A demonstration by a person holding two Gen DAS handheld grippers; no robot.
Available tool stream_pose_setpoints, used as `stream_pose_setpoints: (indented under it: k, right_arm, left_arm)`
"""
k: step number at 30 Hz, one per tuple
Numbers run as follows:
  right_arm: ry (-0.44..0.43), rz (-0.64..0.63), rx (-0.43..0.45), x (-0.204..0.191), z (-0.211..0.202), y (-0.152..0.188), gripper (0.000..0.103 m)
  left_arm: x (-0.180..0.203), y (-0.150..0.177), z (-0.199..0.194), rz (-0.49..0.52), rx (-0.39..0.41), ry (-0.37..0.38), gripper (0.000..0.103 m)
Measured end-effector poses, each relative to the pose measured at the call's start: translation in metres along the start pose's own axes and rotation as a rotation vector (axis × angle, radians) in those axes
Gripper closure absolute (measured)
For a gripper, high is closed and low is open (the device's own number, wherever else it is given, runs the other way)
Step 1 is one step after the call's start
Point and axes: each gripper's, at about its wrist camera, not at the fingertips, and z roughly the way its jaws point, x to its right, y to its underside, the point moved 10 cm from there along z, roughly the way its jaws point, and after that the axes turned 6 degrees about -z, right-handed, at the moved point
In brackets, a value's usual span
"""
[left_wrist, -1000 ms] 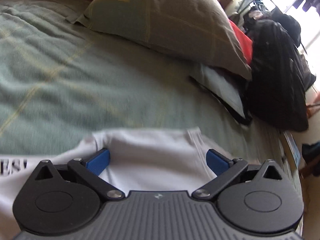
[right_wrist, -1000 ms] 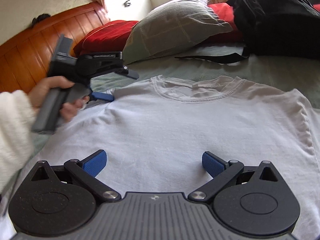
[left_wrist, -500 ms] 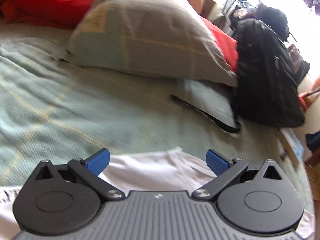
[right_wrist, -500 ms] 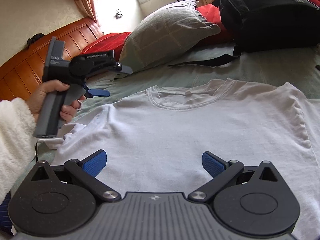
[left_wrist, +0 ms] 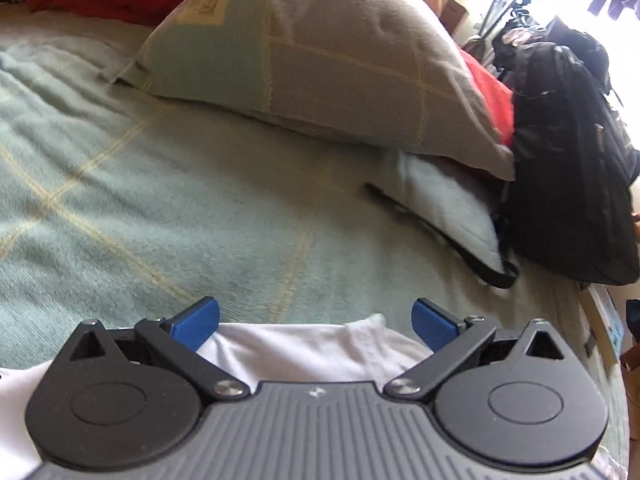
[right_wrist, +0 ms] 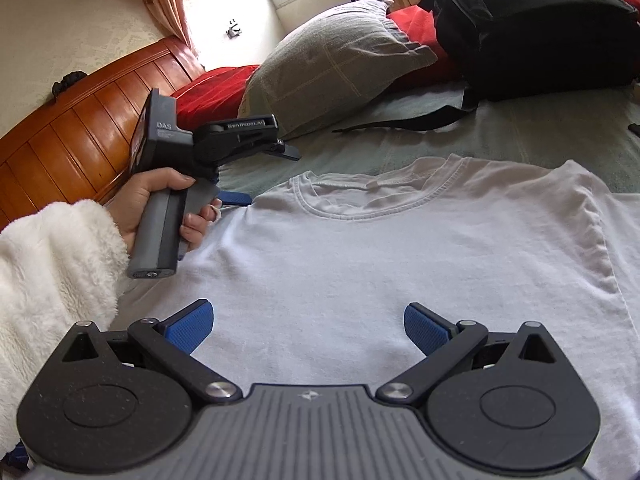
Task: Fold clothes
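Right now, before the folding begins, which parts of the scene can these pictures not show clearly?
- White T-shirt: in the right wrist view its hem is hidden behind the right hand-held gripper, and its right sleeve is cut off by the frame edge.
- In the left wrist view, the left hand-held gripper covers all but a strip of the shirt.
- Pillow: its label print is too blurred to read.
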Motion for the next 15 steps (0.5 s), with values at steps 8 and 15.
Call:
stream_pose_setpoints:
  k: [8,15]
  right_arm:
    - [0.051,-0.06,-0.044,-0.006,0.003,0.004,0.0]
    - [0.026,-0.048,-0.047,-0.007,0.004,0.007,0.0]
  left_arm:
    - [0.035,0.036,0.003,0.016,-0.223,0.116,0.001]
    - [0.034,0.022,0.033,0.011,-0.08,0.059,0.001]
